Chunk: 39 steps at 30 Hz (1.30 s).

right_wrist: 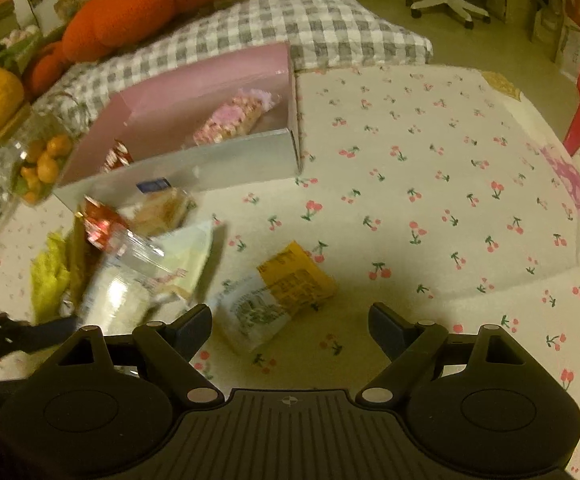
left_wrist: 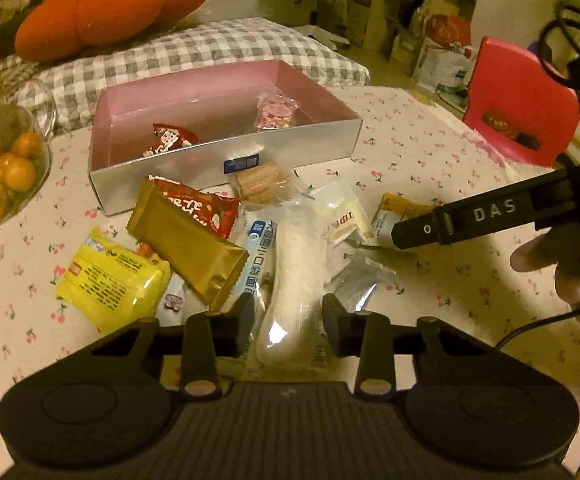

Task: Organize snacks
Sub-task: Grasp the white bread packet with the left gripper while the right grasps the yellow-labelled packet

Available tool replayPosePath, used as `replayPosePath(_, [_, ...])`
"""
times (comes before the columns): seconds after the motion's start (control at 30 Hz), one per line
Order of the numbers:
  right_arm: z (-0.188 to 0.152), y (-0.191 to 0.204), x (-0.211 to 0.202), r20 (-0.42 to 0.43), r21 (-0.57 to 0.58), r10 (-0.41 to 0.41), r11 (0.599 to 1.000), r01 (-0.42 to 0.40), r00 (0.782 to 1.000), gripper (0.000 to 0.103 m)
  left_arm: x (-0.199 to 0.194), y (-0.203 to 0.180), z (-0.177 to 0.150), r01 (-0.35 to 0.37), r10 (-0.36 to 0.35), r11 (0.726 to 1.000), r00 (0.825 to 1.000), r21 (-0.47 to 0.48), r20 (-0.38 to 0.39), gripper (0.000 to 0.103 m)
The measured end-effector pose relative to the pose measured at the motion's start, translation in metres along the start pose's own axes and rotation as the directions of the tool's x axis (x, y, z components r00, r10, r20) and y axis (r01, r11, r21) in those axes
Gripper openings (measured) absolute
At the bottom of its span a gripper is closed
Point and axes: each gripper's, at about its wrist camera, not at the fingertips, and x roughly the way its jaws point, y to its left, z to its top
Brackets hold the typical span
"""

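My left gripper (left_wrist: pixel 288 314) points down into a heap of snacks on the cherry-print cloth. Its pads touch both sides of a long white bread roll in a clear wrapper (left_wrist: pixel 295 264). Around it lie a gold packet (left_wrist: pixel 194 248), a yellow packet (left_wrist: pixel 114 276), a red packet (left_wrist: pixel 206 208) and a silver sachet (left_wrist: pixel 361 280). Behind stands a pink-lined box (left_wrist: pixel 226 160) with a red candy (left_wrist: pixel 170 140) and a pink packet (left_wrist: pixel 276 112) inside. My right gripper (right_wrist: pixel 290 320) is open just above a yellow-and-white packet (right_wrist: pixel 278 296); one of its fingers (left_wrist: pixel 469 220) shows in the left wrist view.
A clear jar of small oranges (left_wrist: pixel 6 168) stands left of the box. A checked cushion (left_wrist: pixel 210 48) and an orange plush (left_wrist: pixel 110 4) lie behind it. A red stool (left_wrist: pixel 521 104) is at the right. A hand (left_wrist: pixel 561 268) grips the right tool.
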Motion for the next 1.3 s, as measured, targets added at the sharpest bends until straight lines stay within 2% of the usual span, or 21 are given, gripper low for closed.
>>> replayPosePath(0.27, [-0.009,-0.023,-0.001,-0.023,-0.038,-0.044,0.998,0.044,0.999,0.088,-0.006,0.006,-0.007,0.03,-0.029,0.999,0.999,0.017,-0.027,0.028])
replayPosePath(0.4, [-0.009,-0.041,-0.007,-0.035,-0.012,-0.065,0.998,0.065,0.997,0.088,-0.009,0.011,-0.01,0.053,-0.052,0.999,0.998,0.012,-0.042,0.027])
replayPosePath(0.57, [-0.005,-0.052,-0.016,-0.035,0.078,0.016,0.997,-0.013,0.999,0.087,-0.012,0.011,-0.008,0.073,-0.073,0.997,0.997,-0.003,-0.028,0.027])
replayPosePath(0.67, [-0.001,-0.044,-0.018,-0.023,0.093,0.071,0.993,-0.069,0.997,0.087,-0.009,0.009,-0.005,0.068,-0.068,0.998,0.998,-0.002,-0.015,0.031])
replayPosePath(0.77, [0.004,-0.032,-0.014,-0.017,0.077,0.088,0.993,-0.086,0.996,0.087,-0.003,0.006,-0.003,0.06,-0.06,0.998,0.998,-0.006,-0.023,0.031])
replayPosePath(0.97, [0.007,-0.008,0.0,-0.029,0.02,0.072,0.997,-0.072,0.997,0.086,0.003,0.001,0.001,0.047,-0.047,0.999,0.999,0.002,-0.023,0.032])
replayPosePath(1.07, [0.004,0.004,0.006,-0.021,-0.041,0.03,0.999,-0.031,0.999,0.086,0.003,-0.001,0.002,0.04,-0.04,0.999,0.998,0.007,-0.039,0.032])
replayPosePath(1.2, [-0.003,0.019,0.009,0.033,-0.199,-0.049,0.978,0.055,0.998,0.07,0.003,-0.002,-0.001,0.048,-0.047,0.999,0.995,0.004,-0.087,0.032])
replayPosePath(1.27, [-0.003,0.02,0.008,0.041,-0.217,-0.027,0.976,0.035,0.999,0.058,0.004,-0.002,-0.004,0.051,-0.051,0.999,0.992,0.004,-0.119,0.03])
replayPosePath(1.3, [-0.002,0.019,0.007,0.04,-0.216,-0.026,0.976,0.034,0.999,0.048,0.004,-0.002,-0.005,0.055,-0.054,0.998,0.99,0.004,-0.129,0.029])
